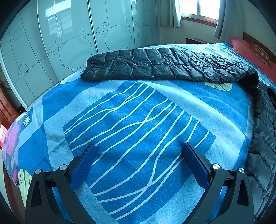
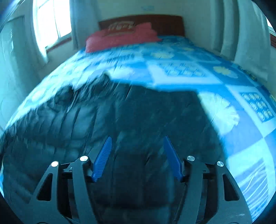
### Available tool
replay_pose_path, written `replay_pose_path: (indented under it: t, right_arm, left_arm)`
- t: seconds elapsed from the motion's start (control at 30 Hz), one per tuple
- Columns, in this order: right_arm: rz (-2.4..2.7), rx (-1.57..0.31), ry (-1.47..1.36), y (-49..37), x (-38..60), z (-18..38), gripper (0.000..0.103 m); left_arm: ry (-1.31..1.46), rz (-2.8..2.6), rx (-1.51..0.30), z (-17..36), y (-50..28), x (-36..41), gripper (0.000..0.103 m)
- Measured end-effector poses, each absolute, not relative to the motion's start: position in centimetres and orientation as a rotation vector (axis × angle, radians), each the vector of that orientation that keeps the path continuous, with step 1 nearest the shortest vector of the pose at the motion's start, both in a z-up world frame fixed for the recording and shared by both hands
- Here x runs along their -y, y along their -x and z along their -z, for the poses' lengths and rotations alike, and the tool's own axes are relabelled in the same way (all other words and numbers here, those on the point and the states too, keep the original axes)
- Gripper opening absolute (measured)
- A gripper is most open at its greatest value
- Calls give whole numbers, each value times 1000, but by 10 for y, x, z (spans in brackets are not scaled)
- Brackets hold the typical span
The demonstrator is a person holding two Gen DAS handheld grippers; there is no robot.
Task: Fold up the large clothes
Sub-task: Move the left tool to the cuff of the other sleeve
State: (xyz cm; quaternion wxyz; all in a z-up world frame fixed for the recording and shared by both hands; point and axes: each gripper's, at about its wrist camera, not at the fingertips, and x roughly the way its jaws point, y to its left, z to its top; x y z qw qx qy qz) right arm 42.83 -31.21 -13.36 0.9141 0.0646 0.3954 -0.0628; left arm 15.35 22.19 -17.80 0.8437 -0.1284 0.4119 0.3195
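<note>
A black quilted down jacket [image 1: 160, 64] lies spread on the blue patterned bedsheet [image 1: 131, 120]. One sleeve stretches across the far side of the bed; the body runs down the right edge in the left wrist view. My left gripper [image 1: 139, 148] is open and empty, above bare sheet, well short of the sleeve. In the blurred right wrist view the jacket body [image 2: 138, 117] lies directly under and ahead of my right gripper [image 2: 137, 139], which is open with nothing between its blue pads [image 2: 103, 155].
A red pillow [image 2: 120, 37] lies at the wooden headboard [image 2: 165, 22]. Glass wardrobe doors [image 1: 72, 43] stand beyond the bed's far side. A window with curtains [image 1: 198, 8] is at the back. The bed edge drops off at left [image 1: 10, 155].
</note>
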Motion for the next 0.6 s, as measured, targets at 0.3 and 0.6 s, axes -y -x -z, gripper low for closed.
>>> replay_pose_path:
  t: [0.3,0.6]
  right_arm:
    - [175,-827,-89,-435,305,158,64]
    - [169,-808,-100,-429,305,161,64]
  left_arm:
    - [287,-666,-884,178,-155,-225,99]
    - [492,-605,-796,164,-158,-278,99]
